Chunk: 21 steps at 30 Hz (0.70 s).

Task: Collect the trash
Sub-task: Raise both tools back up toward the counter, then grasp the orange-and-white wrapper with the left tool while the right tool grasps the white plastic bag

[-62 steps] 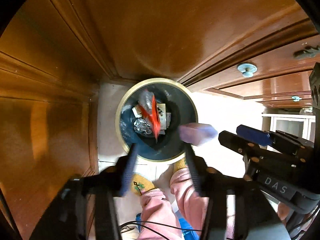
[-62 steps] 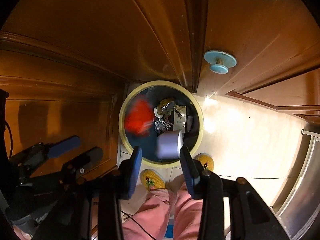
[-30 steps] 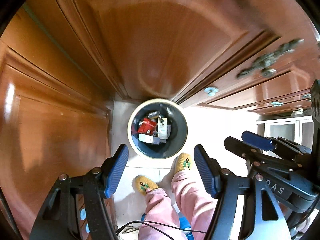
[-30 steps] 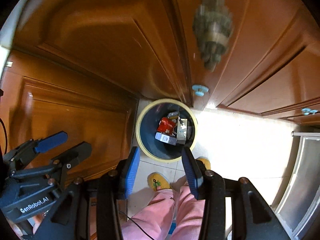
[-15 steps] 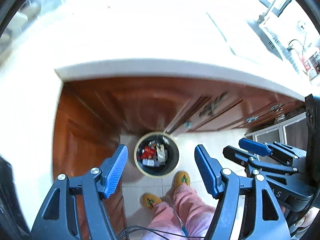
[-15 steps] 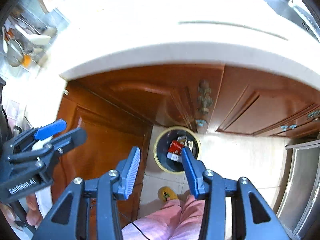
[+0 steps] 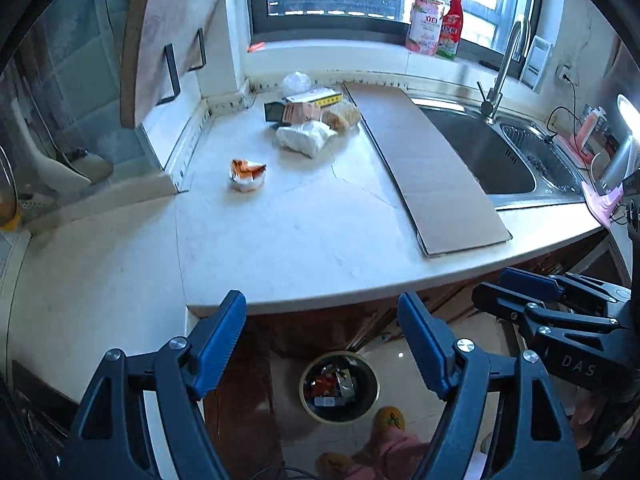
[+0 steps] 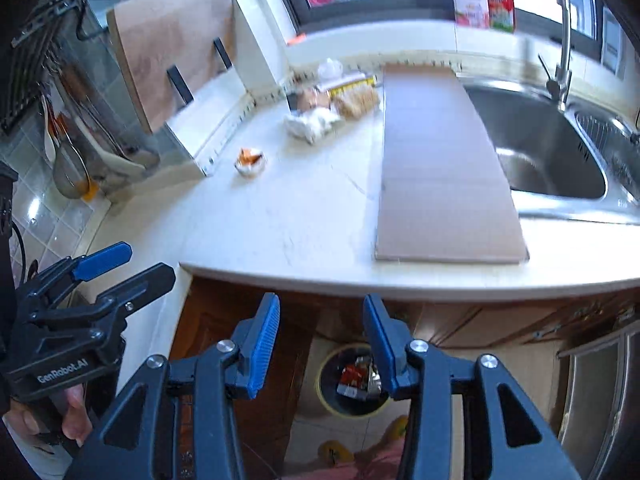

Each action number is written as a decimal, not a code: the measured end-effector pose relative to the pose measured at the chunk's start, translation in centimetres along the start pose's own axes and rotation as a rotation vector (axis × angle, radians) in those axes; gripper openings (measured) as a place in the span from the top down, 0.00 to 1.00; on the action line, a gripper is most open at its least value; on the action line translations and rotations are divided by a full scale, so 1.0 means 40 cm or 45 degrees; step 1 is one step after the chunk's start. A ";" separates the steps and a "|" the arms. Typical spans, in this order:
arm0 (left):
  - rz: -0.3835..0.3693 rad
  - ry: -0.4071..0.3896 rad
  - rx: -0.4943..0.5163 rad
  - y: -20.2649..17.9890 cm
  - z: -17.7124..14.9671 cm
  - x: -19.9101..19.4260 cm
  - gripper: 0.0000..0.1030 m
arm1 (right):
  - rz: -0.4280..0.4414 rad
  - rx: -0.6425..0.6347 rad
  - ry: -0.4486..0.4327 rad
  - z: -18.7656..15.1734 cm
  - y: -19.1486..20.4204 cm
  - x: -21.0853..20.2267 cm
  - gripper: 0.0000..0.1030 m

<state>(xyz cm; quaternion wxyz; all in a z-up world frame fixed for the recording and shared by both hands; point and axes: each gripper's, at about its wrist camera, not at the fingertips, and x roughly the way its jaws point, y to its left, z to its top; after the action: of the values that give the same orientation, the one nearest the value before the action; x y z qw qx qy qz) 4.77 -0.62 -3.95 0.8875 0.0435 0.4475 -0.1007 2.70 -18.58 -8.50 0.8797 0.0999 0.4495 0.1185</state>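
1. White countertop [image 7: 300, 240] carried a cardboard sheet [image 7: 424, 164] beside the sink [image 7: 492, 152].
2. Trash bin [image 7: 339, 387] sat on the floor below, holding wrappers.
3. Leftover trash pile [image 7: 308, 120] and an orange wrapper [image 7: 247, 171] lay on the counter.
4. Left gripper [image 7: 322, 320] had just been opening, nothing between; right gripper [image 8: 320, 324] gaped empty too.

Trash [image 7: 308, 114] clusters at upper centre on my counter; one orange-white scrap [image 7: 247, 174] lies apart; the bin [image 7: 339, 387] below holds wrappers.
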 end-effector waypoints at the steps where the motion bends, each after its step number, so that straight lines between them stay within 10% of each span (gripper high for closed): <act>1: 0.004 -0.015 -0.003 0.002 0.005 -0.004 0.26 | -0.002 -0.011 -0.017 0.015 0.009 -0.014 0.56; 11: 0.078 -0.094 -0.015 0.045 0.114 -0.006 0.25 | -0.033 -0.157 -0.131 0.199 0.046 -0.022 0.46; 21: 0.141 0.024 -0.154 0.094 0.249 0.184 0.25 | 0.026 -0.456 -0.080 0.422 0.046 0.188 0.37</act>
<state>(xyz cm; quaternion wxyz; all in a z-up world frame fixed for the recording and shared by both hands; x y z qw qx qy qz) 17.68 0.34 -3.99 0.8885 0.0154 0.4580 -0.0238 20.49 -15.75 -4.04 0.8958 -0.0502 0.3925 0.2025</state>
